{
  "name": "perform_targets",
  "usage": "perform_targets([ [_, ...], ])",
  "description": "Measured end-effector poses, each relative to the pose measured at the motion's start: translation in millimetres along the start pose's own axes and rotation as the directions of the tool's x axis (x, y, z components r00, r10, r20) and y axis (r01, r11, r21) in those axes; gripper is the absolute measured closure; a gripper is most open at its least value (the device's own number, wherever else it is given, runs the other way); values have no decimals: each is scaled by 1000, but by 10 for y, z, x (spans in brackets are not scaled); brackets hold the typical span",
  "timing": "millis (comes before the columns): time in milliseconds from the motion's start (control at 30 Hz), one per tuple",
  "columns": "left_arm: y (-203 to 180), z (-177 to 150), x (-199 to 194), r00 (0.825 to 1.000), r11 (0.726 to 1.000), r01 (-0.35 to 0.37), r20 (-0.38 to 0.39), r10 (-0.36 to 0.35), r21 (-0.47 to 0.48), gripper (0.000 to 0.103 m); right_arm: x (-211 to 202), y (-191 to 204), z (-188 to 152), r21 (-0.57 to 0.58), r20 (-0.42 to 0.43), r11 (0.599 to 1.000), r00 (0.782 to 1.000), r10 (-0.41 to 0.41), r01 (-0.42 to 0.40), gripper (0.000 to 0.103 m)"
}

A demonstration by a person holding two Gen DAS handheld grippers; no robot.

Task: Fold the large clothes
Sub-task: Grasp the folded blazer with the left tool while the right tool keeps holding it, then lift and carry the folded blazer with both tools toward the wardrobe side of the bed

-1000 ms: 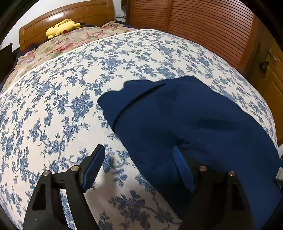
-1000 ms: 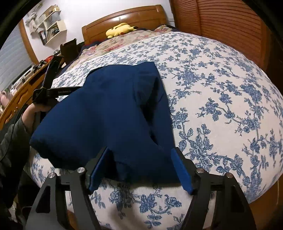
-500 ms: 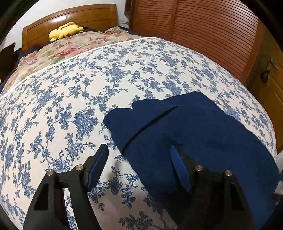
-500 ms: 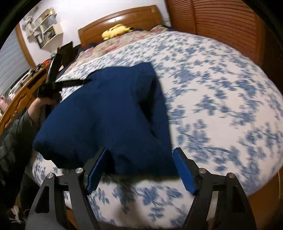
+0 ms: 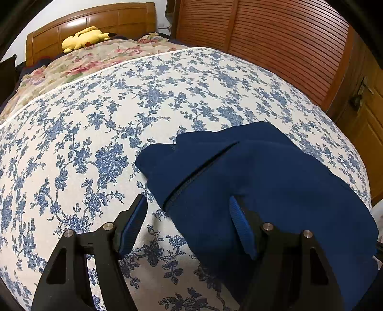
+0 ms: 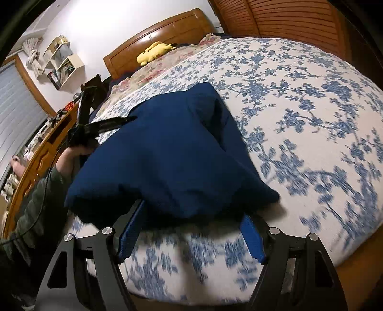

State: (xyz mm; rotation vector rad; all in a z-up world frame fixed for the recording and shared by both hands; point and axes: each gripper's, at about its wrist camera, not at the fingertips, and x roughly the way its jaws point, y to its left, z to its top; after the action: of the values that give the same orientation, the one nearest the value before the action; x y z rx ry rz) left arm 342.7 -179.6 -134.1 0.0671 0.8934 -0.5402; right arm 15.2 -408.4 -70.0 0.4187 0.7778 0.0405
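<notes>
A navy blue garment [image 5: 263, 181] with a zip line lies bunched on the floral bedspread [image 5: 95, 134]. My left gripper [image 5: 186, 215] hovers open at its near left corner; the right finger [image 5: 239, 224] is over the cloth and the left finger [image 5: 134, 222] over bare bedspread. In the right wrist view the garment [image 6: 167, 153] fills the middle, and its near edge drapes over the tips of my open right gripper [image 6: 194, 222]. The left gripper [image 6: 109, 107] shows there at the garment's far left side, held by a hand [image 6: 74, 150].
A yellow plush toy [image 5: 83, 38] lies by the wooden headboard [image 5: 100, 21]. Slatted wooden doors [image 5: 275, 47] stand along the bed's right side. A wooden desk [image 6: 36, 162] and wall shelves [image 6: 62, 62] are on the left. The bed's near edge [image 6: 239, 294] is close below the right gripper.
The left view has drawn back a little from the garment, and its jaws have narrowed slightly. The right gripper has rolled, and the garment's near edge now covers its fingertips.
</notes>
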Motion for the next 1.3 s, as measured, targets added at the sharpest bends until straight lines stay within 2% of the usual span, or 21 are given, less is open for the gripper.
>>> perform_targets([
  [67, 15, 3, 22, 999, 999, 30, -10, -30, -13, 42, 81, -50, 47, 33, 4, 999, 1000, 28, -28, 26],
  [133, 5, 4, 33, 1000, 1000, 26, -12, -26, -13, 47, 176, -71, 75, 59, 2, 997, 999, 52, -52, 26],
  [233, -36, 2, 37, 999, 999, 33, -15, -33, 6, 61, 287, -64, 64, 34, -19, 997, 997, 70, -69, 44],
  [267, -49, 3, 32, 999, 999, 35, -16, -35, 12, 63, 314, -52, 63, 19, -24, 998, 997, 68, -67, 53],
  [300, -66, 10, 19, 999, 999, 32, -16, -32, 19, 70, 335, -37, 69, 4, -26, 998, 997, 68, -68, 63],
  [333, -78, 15, 2, 999, 999, 31, -15, -31, 25, 79, 323, -19, 76, -10, -24, 997, 997, 75, -75, 66],
  [433, -142, 31, -87, 1000, 999, 8, -3, -7, 51, 89, 268, 22, 114, -50, 8, 995, 996, 84, -83, 76],
  [600, -283, 77, -303, 998, 995, -50, 53, 45, 91, 93, 186, 14, 238, -115, 78, 990, 993, 94, -85, 86],
  [733, -459, 146, -516, 992, 991, -76, 108, 64, 112, 94, 93, -77, 307, -161, 127, 984, 988, 91, -70, 88],
  [867, -790, 297, -701, 984, 985, -90, 165, 65, 146, 94, -101, -353, 431, -161, 199, 986, 977, 80, -48, 90],
  [967, -1157, 470, -749, 979, 981, -83, 199, 47, 177, 94, -317, -626, 521, -168, 249, 986, 967, 53, -11, 90],
  [1100, -1824, 739, -662, 973, 974, -43, 231, -11, 224, 94, -694, -1008, 625, -170, 320, 982, 947, -27, 86, 90],
  [1300, -3011, 1079, -465, 956, 950, 51, 261, -136, 307, 95, -1329, -1649, 689, -146, 414, 944, 885, -214, 296, 90],
])
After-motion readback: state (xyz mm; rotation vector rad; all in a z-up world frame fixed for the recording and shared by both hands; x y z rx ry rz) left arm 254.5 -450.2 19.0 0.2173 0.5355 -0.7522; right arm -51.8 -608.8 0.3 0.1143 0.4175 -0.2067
